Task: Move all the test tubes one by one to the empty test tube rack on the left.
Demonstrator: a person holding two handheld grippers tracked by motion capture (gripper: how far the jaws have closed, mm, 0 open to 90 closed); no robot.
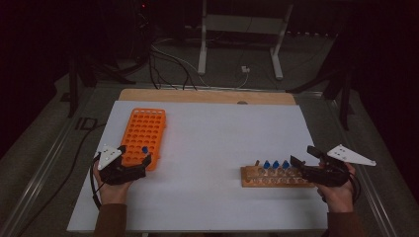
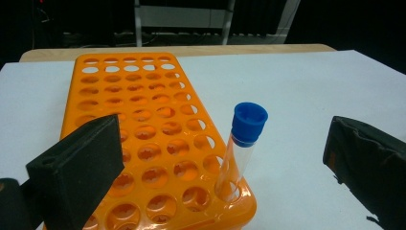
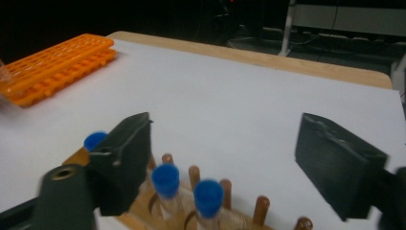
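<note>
Blue-capped tube [image 2: 242, 148] upright in orange rack [image 2: 143, 139], unheld.

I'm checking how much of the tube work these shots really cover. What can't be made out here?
- High view: the tubes in the wooden rack are too small and dim to tell full from empty.
- Right gripper view: the left jaw hides all but part of the cap of one blue-capped tube; the bottom edge cuts off the rack.
- Left gripper view: the orange rack has its near left corner behind a jaw.
</note>
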